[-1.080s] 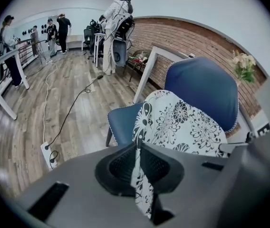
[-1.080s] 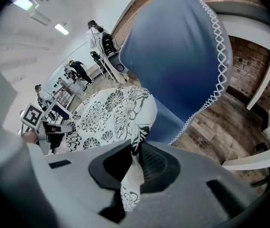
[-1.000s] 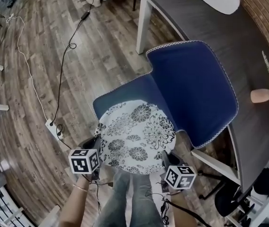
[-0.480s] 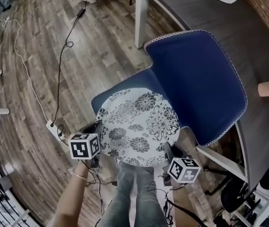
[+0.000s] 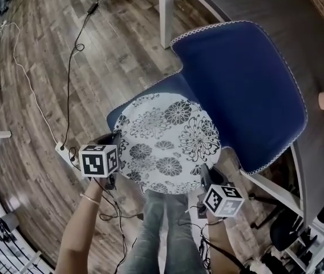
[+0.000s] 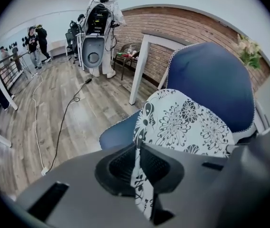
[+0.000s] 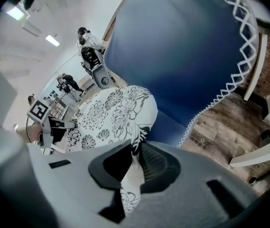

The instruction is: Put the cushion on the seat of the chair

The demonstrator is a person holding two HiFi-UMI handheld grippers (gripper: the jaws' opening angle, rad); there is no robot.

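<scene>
Wood-plank flooring with a trailing cable surrounds a blue chair drawn up to a dark table. A round flower-print cushion is held over the chair's seat, its near rim pinched at either side by the left gripper and right gripper, both clamped on fabric. The seat lies just ahead and below, equally near both; contact cannot be judged.

My gripper pinches the cushion at its edge. The cushion is just before the back of the chair.
</scene>
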